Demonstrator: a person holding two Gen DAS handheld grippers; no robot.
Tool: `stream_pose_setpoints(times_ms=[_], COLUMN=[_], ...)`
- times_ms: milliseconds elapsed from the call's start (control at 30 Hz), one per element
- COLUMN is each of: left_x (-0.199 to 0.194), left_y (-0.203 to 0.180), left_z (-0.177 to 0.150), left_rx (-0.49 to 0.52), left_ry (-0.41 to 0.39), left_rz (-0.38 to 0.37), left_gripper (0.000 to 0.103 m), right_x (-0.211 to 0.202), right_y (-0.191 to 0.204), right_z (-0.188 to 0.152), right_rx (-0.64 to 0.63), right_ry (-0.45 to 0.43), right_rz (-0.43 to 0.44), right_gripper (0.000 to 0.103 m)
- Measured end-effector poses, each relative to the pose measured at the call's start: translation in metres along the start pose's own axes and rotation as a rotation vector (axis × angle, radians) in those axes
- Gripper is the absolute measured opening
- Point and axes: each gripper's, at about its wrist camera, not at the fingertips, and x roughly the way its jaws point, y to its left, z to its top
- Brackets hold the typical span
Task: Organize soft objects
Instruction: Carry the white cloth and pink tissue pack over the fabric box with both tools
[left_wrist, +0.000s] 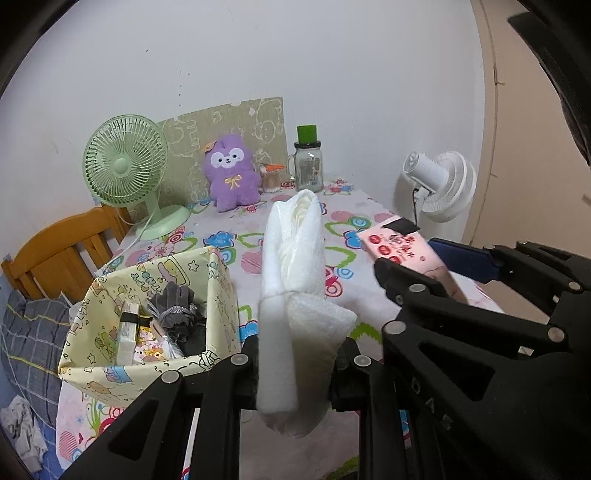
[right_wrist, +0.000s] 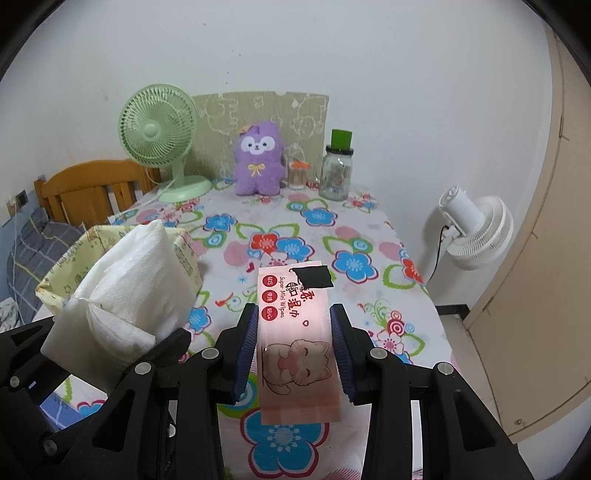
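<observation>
Left gripper (left_wrist: 295, 363) clamps a tied white tissue bundle (left_wrist: 293, 266), right gripper (right_wrist: 294, 345) pinches a pink wipes pack (right_wrist: 295, 332) — both seemingly bound for the patterned box (left_wrist: 221, 295) at nine o'clock

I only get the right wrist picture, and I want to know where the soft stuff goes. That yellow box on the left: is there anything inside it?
Observer: Yes. The left wrist view looks down into the yellow box, and a grey soft pouch lies in it.
Operator: Only that?
Observer: No. A white pack with a black band stands against the box's left wall.
Operator: Is the bottom bare?
Observer: No. A pink cartoon packet lies low down between the white pack and the pouch.
</observation>
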Motion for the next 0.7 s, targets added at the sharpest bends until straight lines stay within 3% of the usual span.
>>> stream_pose_setpoints(times_ms=[700], left_x=[-0.034], left_y=[0.025], left_z=[0.023], left_rx=[-0.013], left_ry=[-0.072], left_rz=[0.018], left_gripper=[0.020], right_x=[-0.031], right_y=[0.023], right_z=[0.033], right_rx=[-0.014], right_ry=[-0.078], right_rz=[0.029], right_gripper=[0.042])
